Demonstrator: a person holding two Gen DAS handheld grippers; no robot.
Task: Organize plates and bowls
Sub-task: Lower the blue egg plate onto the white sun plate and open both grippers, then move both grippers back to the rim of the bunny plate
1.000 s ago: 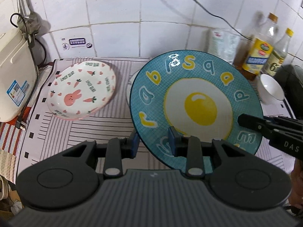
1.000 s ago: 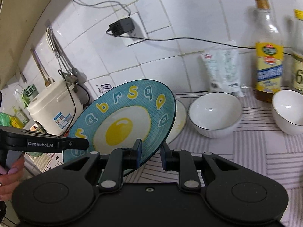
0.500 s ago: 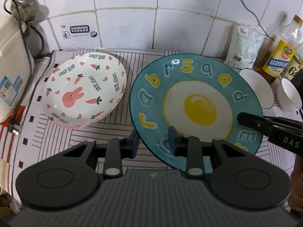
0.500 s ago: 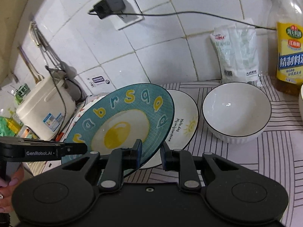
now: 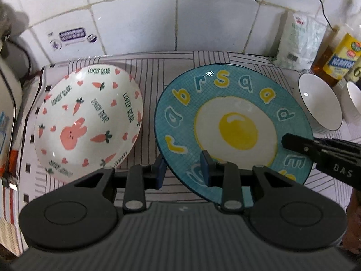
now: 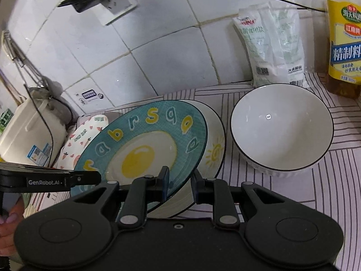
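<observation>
A teal plate with a fried-egg picture and letters is held tilted between my two grippers. My left gripper is shut on its near left rim. My right gripper is shut on its right rim. The teal plate hangs just over a white plate with a sun drawing, mostly hidden beneath it. A white plate with a pink rabbit and carrots lies to the left. A white bowl with a dark rim stands to the right.
A second white bowl stands at the far right. Oil bottles and white packets line the tiled wall. A white rice cooker stands at the left. A striped cloth covers the counter.
Both grippers have carried the teal plate down and forward towards the counter. It now hangs low over the sun plate, covering more of it.
</observation>
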